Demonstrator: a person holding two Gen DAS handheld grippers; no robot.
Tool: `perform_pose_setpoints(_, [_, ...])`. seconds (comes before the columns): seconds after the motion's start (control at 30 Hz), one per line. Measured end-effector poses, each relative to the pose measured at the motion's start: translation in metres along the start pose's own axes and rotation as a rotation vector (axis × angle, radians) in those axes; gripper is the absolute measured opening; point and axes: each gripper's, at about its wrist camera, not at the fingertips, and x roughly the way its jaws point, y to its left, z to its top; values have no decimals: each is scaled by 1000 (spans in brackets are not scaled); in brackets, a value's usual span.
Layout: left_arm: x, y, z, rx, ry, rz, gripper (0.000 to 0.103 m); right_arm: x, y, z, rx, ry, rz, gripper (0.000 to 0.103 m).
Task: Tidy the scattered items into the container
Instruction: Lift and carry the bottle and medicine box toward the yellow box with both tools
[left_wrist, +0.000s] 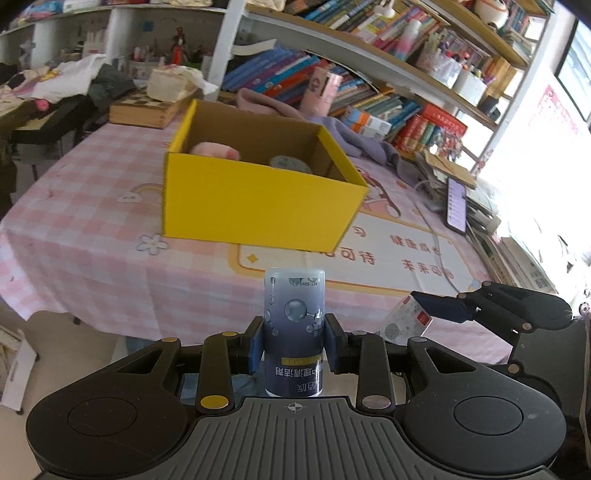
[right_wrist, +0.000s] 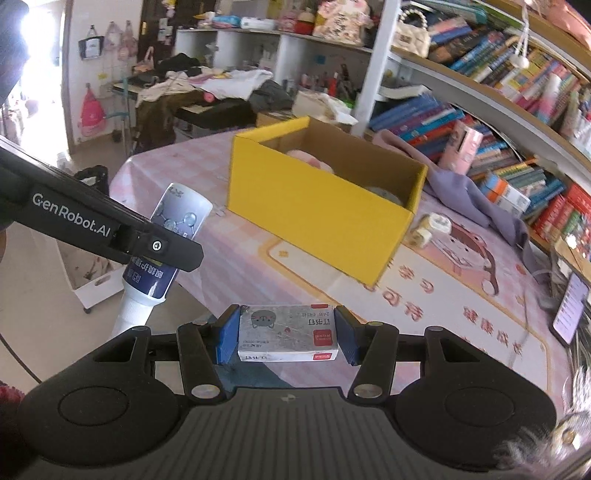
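Note:
My left gripper (left_wrist: 294, 341) is shut on a small blue-grey bottle (left_wrist: 294, 325) with a white cap end, held off the near edge of the table. The same bottle (right_wrist: 173, 236) and left gripper show at the left of the right wrist view. My right gripper (right_wrist: 287, 334) is shut on a flat staples box (right_wrist: 287, 332) with a cat drawing; that box (left_wrist: 404, 319) appears at the right of the left wrist view. Ahead stands an open yellow cardboard box (left_wrist: 258, 199) (right_wrist: 314, 210) holding a pink soft item (left_wrist: 216, 149) and a grey round thing (left_wrist: 290, 163).
The table has a pink checked cloth (left_wrist: 92, 236). Small white items (right_wrist: 430, 227) lie by the box's right corner. A purple cloth (right_wrist: 476, 199) and a phone (left_wrist: 456, 206) lie at the right. Bookshelves (left_wrist: 369, 55) stand behind, and clothes (right_wrist: 207, 88) are piled at the back left.

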Motion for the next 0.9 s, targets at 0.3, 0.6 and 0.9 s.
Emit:
perform_pose_setpoints(0.3, [-7,10,17,-8,-44,32,31,14,3,26,-42,-45,32,51])
perform_pose_setpoints(0.6, [-3,6,67,25,-150,19,31,26,-27,59,-54,-155,-10,51])
perform_pose_setpoints(0.9, [29,-3,137,82,-226,49,31,60,-82,107,-47,-229,-43,51])
